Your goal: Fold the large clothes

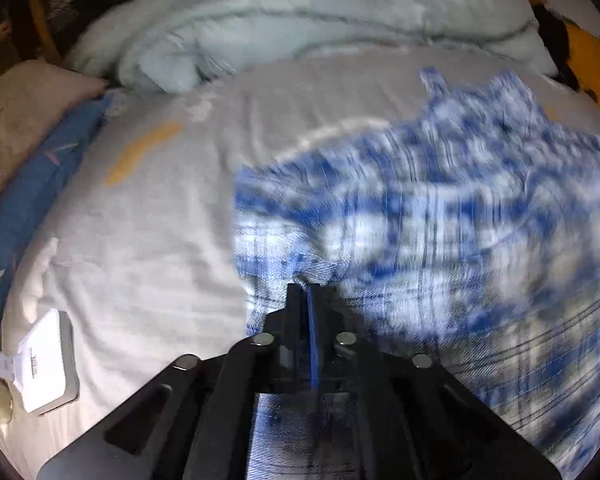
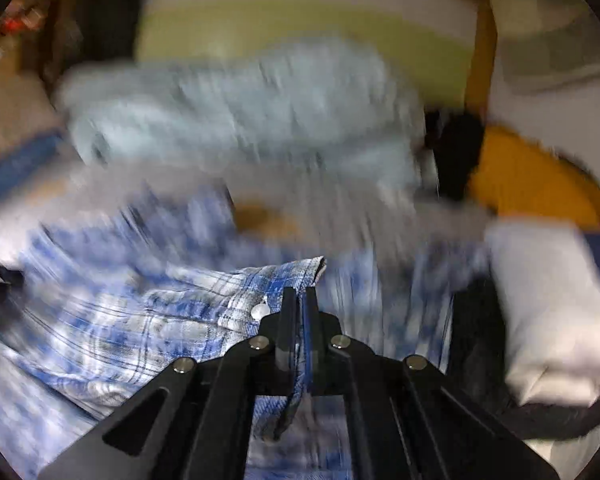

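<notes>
Left wrist view, left to right. At the bed's left edge lie a beige pillow (image 1: 16,120) and a blue patterned sheet (image 1: 32,184). Near the bed's near-left corner sits a white flat device (image 1: 46,364) with a white cable, resting on the white bed cover (image 1: 148,220). An orange mark (image 1: 144,150) shows on the cover. A pale blue quilt (image 1: 300,32) is bunched along the far edge. The blue-and-white plaid shirt (image 1: 440,208) covers the right half of the bed, heavily blurred. The left gripper (image 1: 303,292) is clenched on the shirt's cloth, jaws together with fabric puckered at the tips.

Right wrist view, left to right; whole frame smeared. The same plaid shirt (image 2: 140,300) spreads over the left and centre. Only here: a shirt corner with a white button (image 2: 260,311), sharp against the blur, just left of the fingers. The right gripper (image 2: 298,294) is clamped on that edge; a strip of plaid hangs down between the jaws. The quilt (image 2: 240,112) lies beyond, with a yellow-green wall (image 2: 300,28) behind it. Only this view shows a white rolled bundle (image 2: 552,312) at the right edge of the bed, and an orange shape (image 2: 532,180) past it with a black item (image 2: 456,156) beside; what these are cannot be told. The white device appears only in the left wrist view.
</notes>
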A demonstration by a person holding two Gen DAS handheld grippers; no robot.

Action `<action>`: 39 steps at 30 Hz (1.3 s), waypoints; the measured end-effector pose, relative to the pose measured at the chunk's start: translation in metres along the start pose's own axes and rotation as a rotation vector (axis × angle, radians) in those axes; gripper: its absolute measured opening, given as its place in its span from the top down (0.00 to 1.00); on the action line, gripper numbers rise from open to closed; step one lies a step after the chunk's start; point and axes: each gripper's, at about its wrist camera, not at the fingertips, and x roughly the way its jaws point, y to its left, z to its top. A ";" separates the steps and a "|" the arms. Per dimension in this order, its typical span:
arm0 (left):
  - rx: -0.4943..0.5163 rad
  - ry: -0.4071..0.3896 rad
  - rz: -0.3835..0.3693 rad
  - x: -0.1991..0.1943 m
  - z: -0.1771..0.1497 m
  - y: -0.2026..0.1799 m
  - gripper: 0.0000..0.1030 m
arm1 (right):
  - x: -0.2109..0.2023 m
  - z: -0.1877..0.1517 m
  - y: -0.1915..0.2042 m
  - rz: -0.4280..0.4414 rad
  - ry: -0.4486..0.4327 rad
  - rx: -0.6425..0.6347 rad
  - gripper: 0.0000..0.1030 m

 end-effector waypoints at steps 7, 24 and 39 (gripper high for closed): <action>-0.137 -0.160 -0.033 -0.049 0.003 0.020 0.97 | -0.045 0.015 -0.016 0.052 -0.274 0.110 0.98; -0.211 -0.097 0.004 -0.026 0.000 0.039 0.48 | 0.043 0.023 -0.040 -0.071 -0.026 0.101 0.98; -0.280 -0.397 -0.096 -0.176 -0.011 0.036 0.17 | -0.111 0.019 -0.084 0.267 -0.243 0.238 0.65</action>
